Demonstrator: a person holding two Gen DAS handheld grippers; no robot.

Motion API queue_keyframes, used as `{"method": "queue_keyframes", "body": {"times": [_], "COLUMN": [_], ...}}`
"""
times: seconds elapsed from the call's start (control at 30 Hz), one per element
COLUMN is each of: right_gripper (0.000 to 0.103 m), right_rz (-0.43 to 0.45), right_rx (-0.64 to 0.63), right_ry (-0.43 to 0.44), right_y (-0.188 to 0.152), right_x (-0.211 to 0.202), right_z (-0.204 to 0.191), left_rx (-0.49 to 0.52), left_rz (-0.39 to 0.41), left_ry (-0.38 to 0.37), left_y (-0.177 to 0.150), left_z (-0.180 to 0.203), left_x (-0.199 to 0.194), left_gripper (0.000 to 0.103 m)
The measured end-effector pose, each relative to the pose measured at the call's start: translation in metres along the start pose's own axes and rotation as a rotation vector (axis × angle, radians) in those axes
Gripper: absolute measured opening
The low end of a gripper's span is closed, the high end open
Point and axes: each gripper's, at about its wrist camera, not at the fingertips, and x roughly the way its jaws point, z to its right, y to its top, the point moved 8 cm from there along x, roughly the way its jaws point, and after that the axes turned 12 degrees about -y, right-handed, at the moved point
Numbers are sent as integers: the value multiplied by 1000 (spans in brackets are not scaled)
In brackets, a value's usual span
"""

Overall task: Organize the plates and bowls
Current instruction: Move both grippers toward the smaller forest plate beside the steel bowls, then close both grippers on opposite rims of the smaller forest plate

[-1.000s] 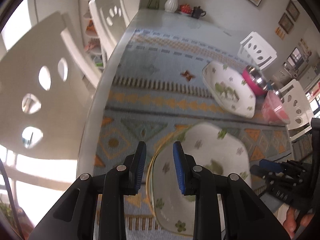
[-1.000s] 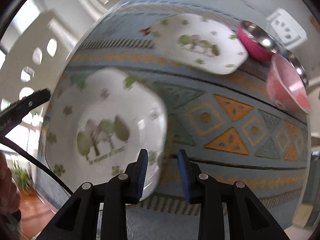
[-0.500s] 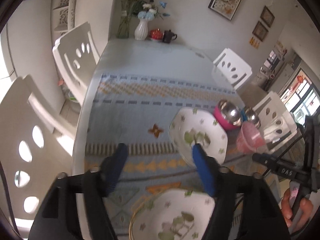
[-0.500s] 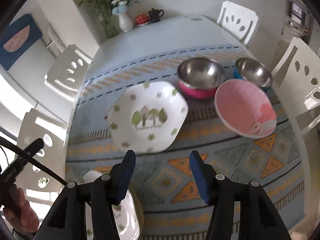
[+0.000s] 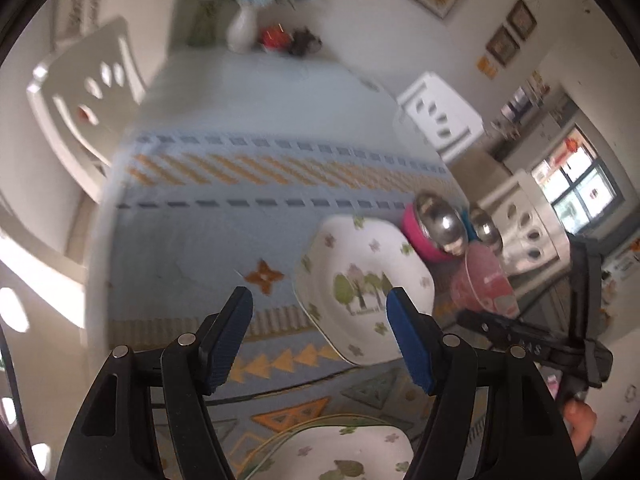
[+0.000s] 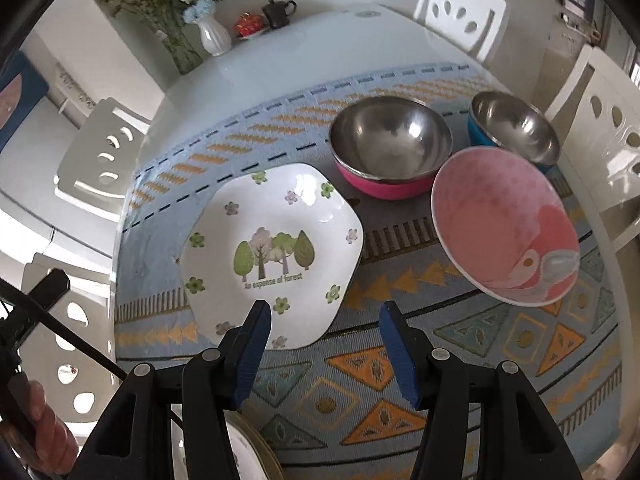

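A white plate with a tree print [image 6: 276, 248] [image 5: 360, 284] lies flat on the patterned cloth. Behind it stand a steel bowl with a pink outside [image 6: 390, 148] [image 5: 434, 228], a steel bowl with a blue outside [image 6: 514, 128] and a pink bowl [image 6: 504, 228] [image 5: 486, 284]. A second printed plate [image 5: 344, 456] [image 6: 244, 456] lies on a yellow-rimmed plate near the front edge, below both grippers. My left gripper [image 5: 320, 344] is open and empty, above the cloth. My right gripper [image 6: 324, 356] is open and empty, just in front of the tree plate.
The patterned cloth [image 6: 400, 400] covers the near half of a white table [image 6: 304, 52]. A vase of flowers [image 6: 212, 32], a red dish and a dark teapot [image 6: 280, 12] stand at the far end. White chairs [image 6: 100, 152] surround the table.
Both grippers opened and pulled up and back from the near plate, which now lies on the yellow-rimmed plate. Both views now face the far plate and the bowls.
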Motion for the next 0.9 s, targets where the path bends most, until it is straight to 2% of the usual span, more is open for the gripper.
{"method": "queue_keyframes", "body": {"times": [0.13,0.3,0.4,0.47,0.67,0.7,0.73,0.8,0.83,0.9], "right_gripper": [55,55,55,55,54,52,46,36,27,25], "right_rz": [-63,-145,-175,-178,-126,-117,-114,-98,-96,-80], "right_rx": [53,93,104,107,93,82,72,60,51,27], "right_ry": [-8,-22,-23,-23,-28,-39,-44,-24,-6,-22], "right_y": [3,1,0,1,13,15,16,18,20,19], "right_x": [28,62,77,84,93,94,95,94,95,93], "right_z": [6,9,9,9,6,6,5,0,-4,-9], "left_rx": [-49,-132,-159,-165,-172,-165,-161,-147,-148,-146], "left_rz": [-95,-181,-218,-243,-297,-289,-289,-290,-287,-276], "left_ry": [-12,16,8,9,-2,1,0,-6,-18,-32], "left_y": [-10,-25,-30,-33,-39,-37,-36,-36,-36,-35], "left_z": [-8,-28,-36,-39,-44,-44,-44,-44,-44,-44], "left_x": [41,78,93,101,119,118,118,118,118,116], "left_gripper": [66,63,62,59,41,40,38,28,26,19]}}
